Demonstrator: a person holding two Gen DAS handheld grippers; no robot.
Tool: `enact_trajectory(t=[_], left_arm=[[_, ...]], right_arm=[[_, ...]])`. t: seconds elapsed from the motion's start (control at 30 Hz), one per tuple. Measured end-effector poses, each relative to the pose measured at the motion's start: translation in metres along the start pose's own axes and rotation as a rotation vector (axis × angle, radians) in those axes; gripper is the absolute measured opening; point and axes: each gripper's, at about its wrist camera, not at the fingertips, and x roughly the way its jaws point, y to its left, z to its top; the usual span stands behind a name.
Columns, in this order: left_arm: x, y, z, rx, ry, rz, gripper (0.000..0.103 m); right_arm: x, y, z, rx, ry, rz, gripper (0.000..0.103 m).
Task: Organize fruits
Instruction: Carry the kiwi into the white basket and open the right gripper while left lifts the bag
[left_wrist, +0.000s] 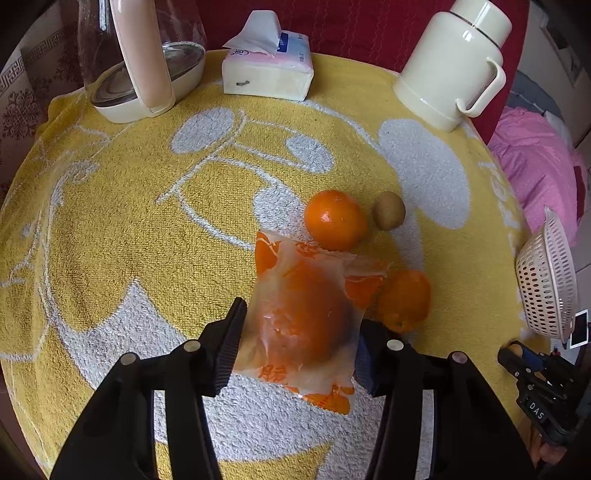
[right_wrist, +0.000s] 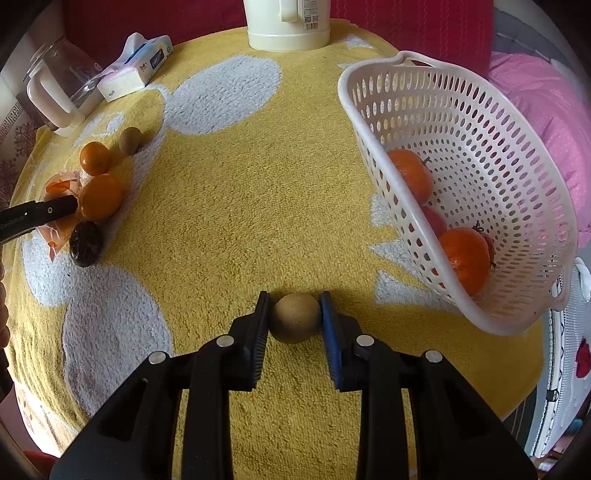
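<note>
The left tool (left_wrist: 301, 332) straddles a bagged orange (left_wrist: 303, 325): a round orange fruit inside a crinkled, half-clear plastic wrapper printed with orange patches and characters. Its pads sit against the wrapper's sides, closing on it, low on the bench (left_wrist: 147, 221) toward 6 o'clock. At 12 o'clock from it lies a bare, glossy orange (left_wrist: 335, 218), with a small dull-brown kiwi (left_wrist: 388, 211) just beside it at 1 o'clock. A second bare orange (left_wrist: 404, 299) at 3 o'clock is partly hidden by the wrapper and the tool's right finger.

The right tool (right_wrist: 294, 317) is clamped on a matte brown kiwi-like fruit (right_wrist: 294, 318), its underside out of sight. At 2 o'clock the white perforated plastic basket (right_wrist: 480, 147) stands tilted, holding oranges (right_wrist: 465, 254) and something red that is mostly hidden behind the rim. A dark round fruit (right_wrist: 86, 243) at 9 o'clock is hard to identify.

The bench wears a looped yellow-and-white towel.
</note>
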Motion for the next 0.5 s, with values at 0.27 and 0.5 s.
enact_trajectory(t=[0.27,0.5], left_arm=[[-0.015,0.004,-0.006,-0.032,-0.016,0.008,0.051],[-0.029,-0.005,-0.009,-0.041,-0.032,0.023,0.051]], right_arm=[[-0.008,-0.007,-0.004,0.023,0.000,0.047,0.028],[-0.029,-0.005,-0.003,-0.012,-0.045,0.070,0.027]])
